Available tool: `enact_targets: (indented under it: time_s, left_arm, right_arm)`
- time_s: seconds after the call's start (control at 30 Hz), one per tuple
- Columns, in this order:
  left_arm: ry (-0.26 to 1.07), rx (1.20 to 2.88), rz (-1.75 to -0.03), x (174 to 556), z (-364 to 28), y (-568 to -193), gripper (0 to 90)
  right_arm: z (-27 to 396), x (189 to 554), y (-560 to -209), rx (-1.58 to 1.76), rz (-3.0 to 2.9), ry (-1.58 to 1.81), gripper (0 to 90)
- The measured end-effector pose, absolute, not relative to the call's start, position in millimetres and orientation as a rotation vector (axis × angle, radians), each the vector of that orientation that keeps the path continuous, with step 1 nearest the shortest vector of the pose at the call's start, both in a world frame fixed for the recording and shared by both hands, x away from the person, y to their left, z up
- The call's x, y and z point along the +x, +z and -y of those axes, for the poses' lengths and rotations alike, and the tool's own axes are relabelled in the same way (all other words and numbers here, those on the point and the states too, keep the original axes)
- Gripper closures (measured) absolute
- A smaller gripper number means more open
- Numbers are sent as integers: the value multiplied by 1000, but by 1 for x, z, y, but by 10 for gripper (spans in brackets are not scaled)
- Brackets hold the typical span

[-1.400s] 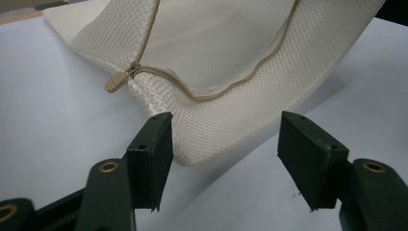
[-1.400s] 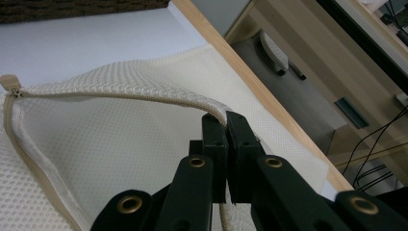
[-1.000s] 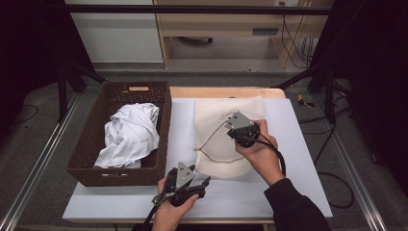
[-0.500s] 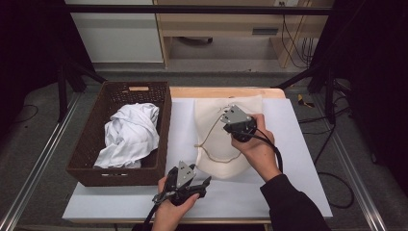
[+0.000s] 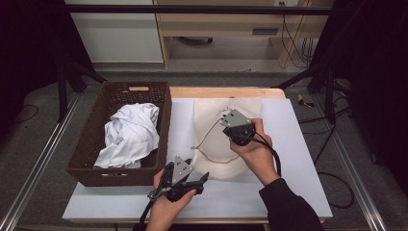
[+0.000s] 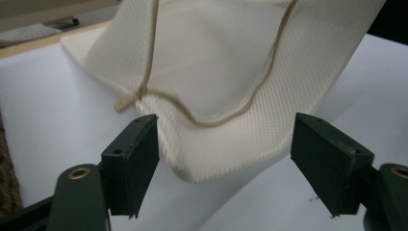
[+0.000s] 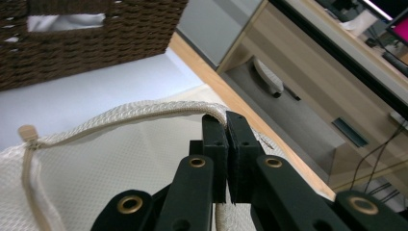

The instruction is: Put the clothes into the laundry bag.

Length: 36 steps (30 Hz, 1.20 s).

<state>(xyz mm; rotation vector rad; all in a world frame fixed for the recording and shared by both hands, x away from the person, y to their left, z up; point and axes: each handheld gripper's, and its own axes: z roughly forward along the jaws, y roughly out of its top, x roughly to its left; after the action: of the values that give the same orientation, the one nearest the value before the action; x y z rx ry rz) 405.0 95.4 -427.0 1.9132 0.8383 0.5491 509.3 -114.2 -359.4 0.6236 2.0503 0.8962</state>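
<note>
R tool (image 7: 226,159) clenched on the rim of the cream mesh drawstring bag (image 5: 219,139), holding it up mid-worktop (image 5: 298,192). L tool (image 6: 226,159) released, jaws just been opening, bag's near corner between them w/o contact. Bag lies straight ahead of L tool, long axis running away from it; tan cord (image 6: 216,120) loops across.
</note>
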Motion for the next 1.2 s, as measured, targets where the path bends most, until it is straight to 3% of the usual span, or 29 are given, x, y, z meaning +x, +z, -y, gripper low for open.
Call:
enact_targets:
  time_s: [0.2, 0.33, 0.83, 1.2]
  left_arm:
    - [593, 1934, -831, 411, -106, -400, 184]
    - [510, 1944, -867, 426, -117, -385, 145]
    - [650, 2069, -948, 461, -157, -326, 81]
    - [723, 2162, -1009, 477, -188, -310, 60]
  right_arm:
    - [113, 509, -362, 606, -2120, 925, 881]
    - [115, 512, -363, 618, -2176, 955, 881]
    - [137, 519, -371, 672, -2142, 1107, 880]
    - [133, 519, -383, 679, -2175, 1100, 879]
